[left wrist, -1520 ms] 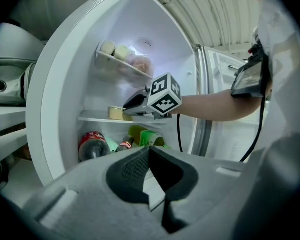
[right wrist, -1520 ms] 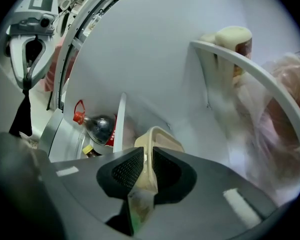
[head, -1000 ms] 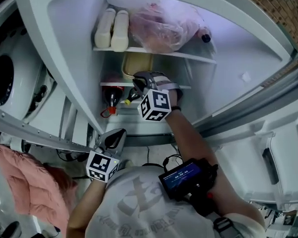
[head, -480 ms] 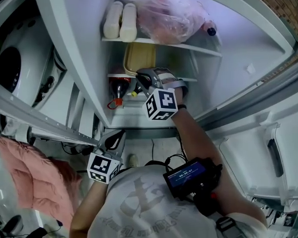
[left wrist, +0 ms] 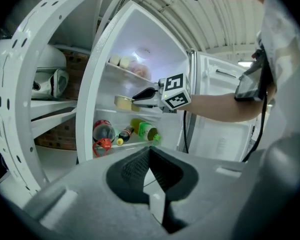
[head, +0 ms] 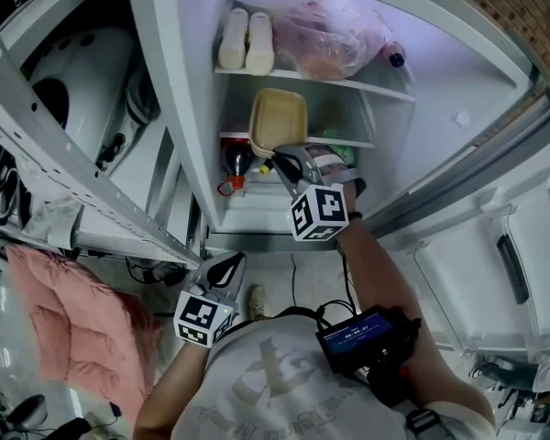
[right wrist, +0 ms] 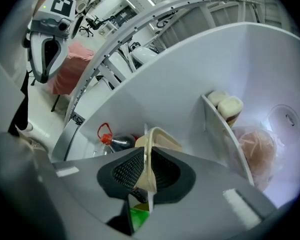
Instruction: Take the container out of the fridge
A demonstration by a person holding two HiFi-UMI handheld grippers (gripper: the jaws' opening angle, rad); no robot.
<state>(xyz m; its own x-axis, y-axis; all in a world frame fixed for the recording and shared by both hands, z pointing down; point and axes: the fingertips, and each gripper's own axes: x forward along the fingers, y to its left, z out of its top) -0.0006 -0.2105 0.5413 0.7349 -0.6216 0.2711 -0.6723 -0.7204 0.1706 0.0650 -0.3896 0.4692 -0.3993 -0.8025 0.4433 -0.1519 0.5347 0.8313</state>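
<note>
One tan container (head: 278, 119), its rim pinched in the right gripper's (head: 282, 160) jaws, at the front of the fridge's (head: 188, 81) middle shelf; resting or lifted, cannot tell. Dark bottle (head: 237, 160) just below. Left gripper (head: 222, 269) near, outside the fridge, jaws together, empty.

Workshop or warehouse-type room fitted out with household goods. A domestic fridge (head: 191, 90) is standing open, with drink bottles (head: 237, 161) and a bag of food (head: 323, 42) lying on its shelves. Beside it, a perforated metal storage rack (head: 66, 169) is carrying rounded white appliances (head: 71, 73), and a pink quilted cloth (head: 73, 328) is hanging at its foot. A bare brick wall (head: 522, 7) is running behind the fridge, and a corrugated sheet roof (left wrist: 210, 19) is spanning the room overhead.
</note>
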